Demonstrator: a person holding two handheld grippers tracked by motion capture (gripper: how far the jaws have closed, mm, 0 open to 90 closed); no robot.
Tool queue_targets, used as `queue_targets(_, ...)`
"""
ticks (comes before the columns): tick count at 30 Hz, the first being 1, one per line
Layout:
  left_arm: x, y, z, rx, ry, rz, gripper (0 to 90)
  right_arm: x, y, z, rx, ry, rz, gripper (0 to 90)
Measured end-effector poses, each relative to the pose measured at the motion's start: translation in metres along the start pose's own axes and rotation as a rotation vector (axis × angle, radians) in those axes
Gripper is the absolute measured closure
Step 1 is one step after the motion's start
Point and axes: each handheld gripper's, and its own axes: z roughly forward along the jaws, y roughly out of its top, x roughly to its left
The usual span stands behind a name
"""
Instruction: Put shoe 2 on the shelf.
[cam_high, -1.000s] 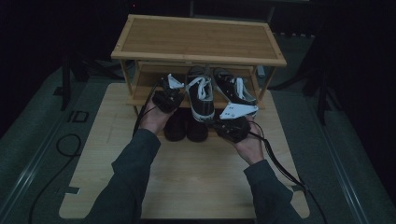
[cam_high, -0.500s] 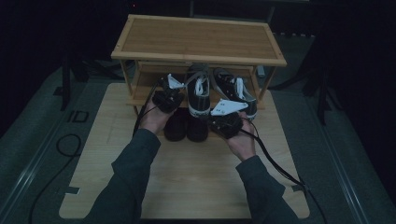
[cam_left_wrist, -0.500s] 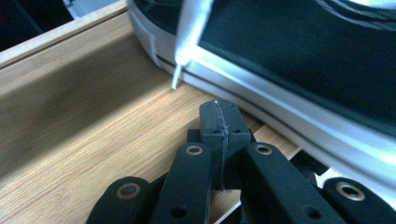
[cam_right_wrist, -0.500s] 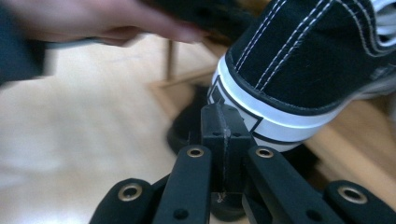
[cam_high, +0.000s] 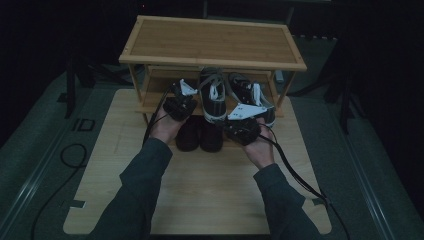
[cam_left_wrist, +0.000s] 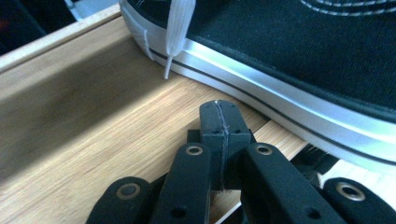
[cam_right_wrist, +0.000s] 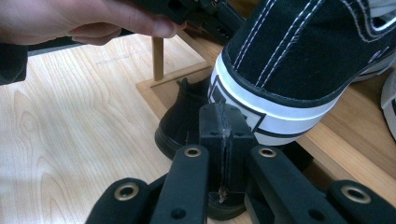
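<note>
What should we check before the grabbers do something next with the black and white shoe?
1. Left gripper jaws shut, nothing between them: ok.
2. Right gripper jaws shut, nothing between them: ok.
3. Black and white shoe rests on the shelf of the wooden rack: ok.
4. Its heel sticks out past the shelf edge: not ok.
5. Black pair sits below, under the heel: ok.
6. White lace hangs loose over the sole: cannot tell if it snags.
</note>
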Motion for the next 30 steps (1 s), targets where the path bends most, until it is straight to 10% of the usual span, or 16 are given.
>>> queue_targets(30,0.003,-0.004,0.000,-0.027,-0.008,-0.033,90.0,0.003,0.007,0.007,-0.033,-0.007,-0.011,90.0)
